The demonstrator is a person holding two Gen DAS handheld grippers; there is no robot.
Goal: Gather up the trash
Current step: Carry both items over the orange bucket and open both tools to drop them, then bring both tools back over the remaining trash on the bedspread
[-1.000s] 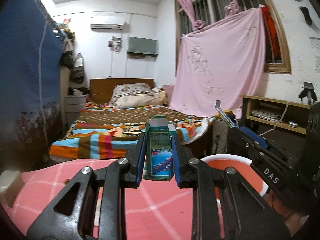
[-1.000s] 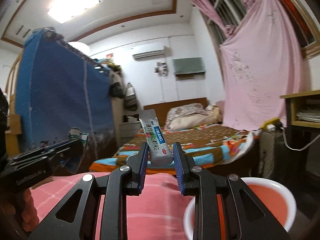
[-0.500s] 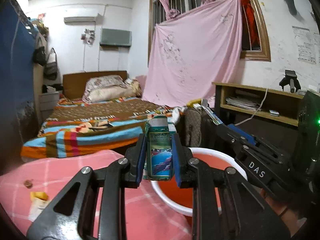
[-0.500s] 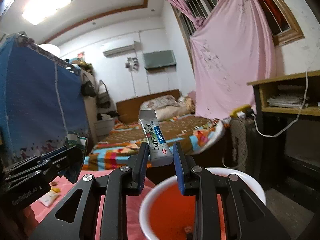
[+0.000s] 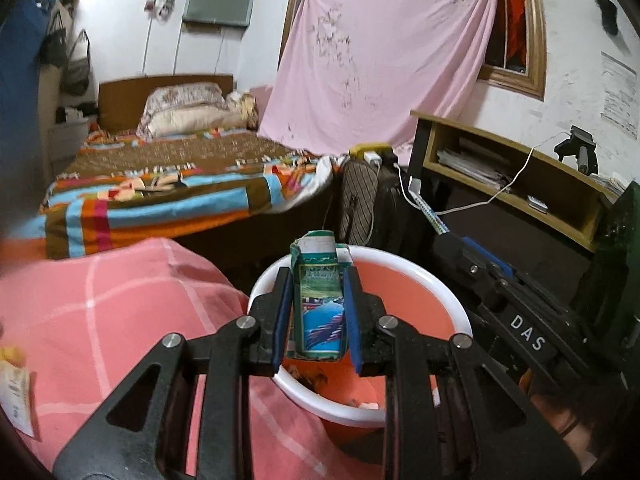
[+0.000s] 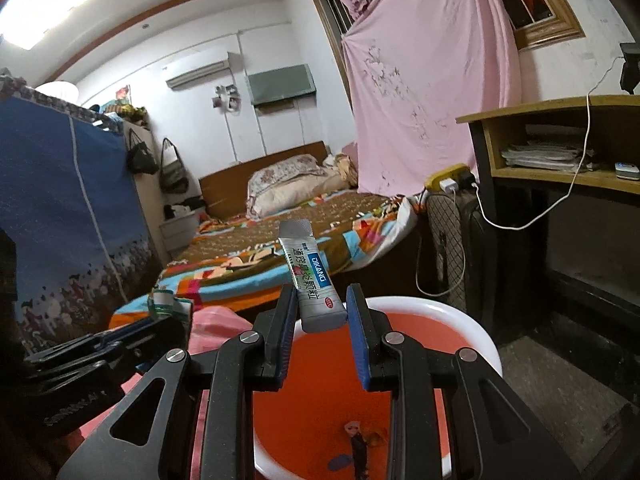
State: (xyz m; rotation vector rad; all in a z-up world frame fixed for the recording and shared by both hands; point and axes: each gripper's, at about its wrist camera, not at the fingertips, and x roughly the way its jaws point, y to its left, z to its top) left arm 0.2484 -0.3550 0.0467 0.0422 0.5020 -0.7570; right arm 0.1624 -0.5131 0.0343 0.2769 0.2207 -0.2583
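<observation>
Two bits of trash were pinched and over the red bucket (image 5: 400,280), left claw (image 5: 317,318) clamped on a green carton (image 5: 318,312), right claw (image 6: 320,328) on a sachet (image 6: 314,280), neither dropped yet, one wrapper (image 5: 14,396) left on the pink bench (image 5: 120,300).

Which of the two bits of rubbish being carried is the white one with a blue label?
The sachet in the right gripper; the left gripper grips a green carton.
</observation>
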